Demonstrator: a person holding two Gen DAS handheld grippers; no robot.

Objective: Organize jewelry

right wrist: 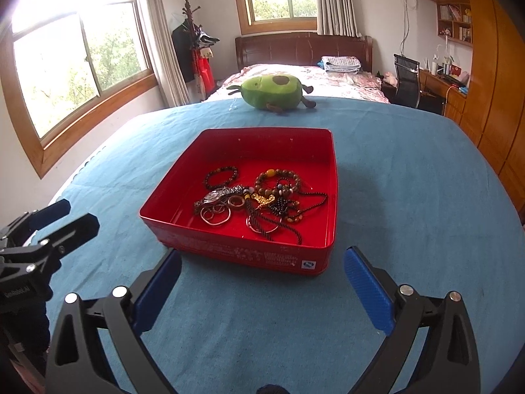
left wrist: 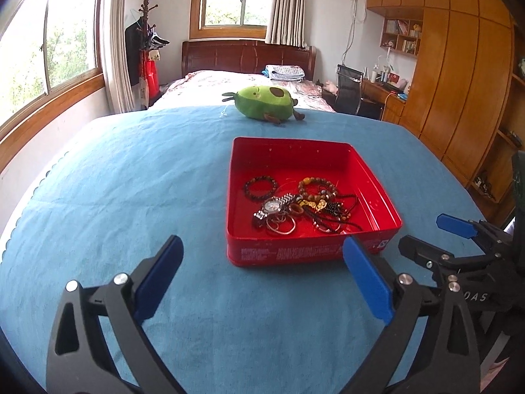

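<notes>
1. My left gripper [left wrist: 262, 264] is spread wide, holding nothing, above the blue cloth [left wrist: 131, 197].
2. My right gripper [right wrist: 262, 267] is equally wide, empty, just short of the red tin [right wrist: 315, 259].
3. Inside the tin, a tangled jewelry pile [right wrist: 256, 202]: watch [right wrist: 216, 195], bead bracelets, rings, cords.
4. Beyond lies an avocado plush [right wrist: 270, 92].

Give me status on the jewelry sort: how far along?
All visible jewelry sits in the red tin: dark bead bracelet, watch, tangled cords. Nothing in hand: left gripper and right gripper both open, empty. Untangling, if wanted, remains.
</notes>
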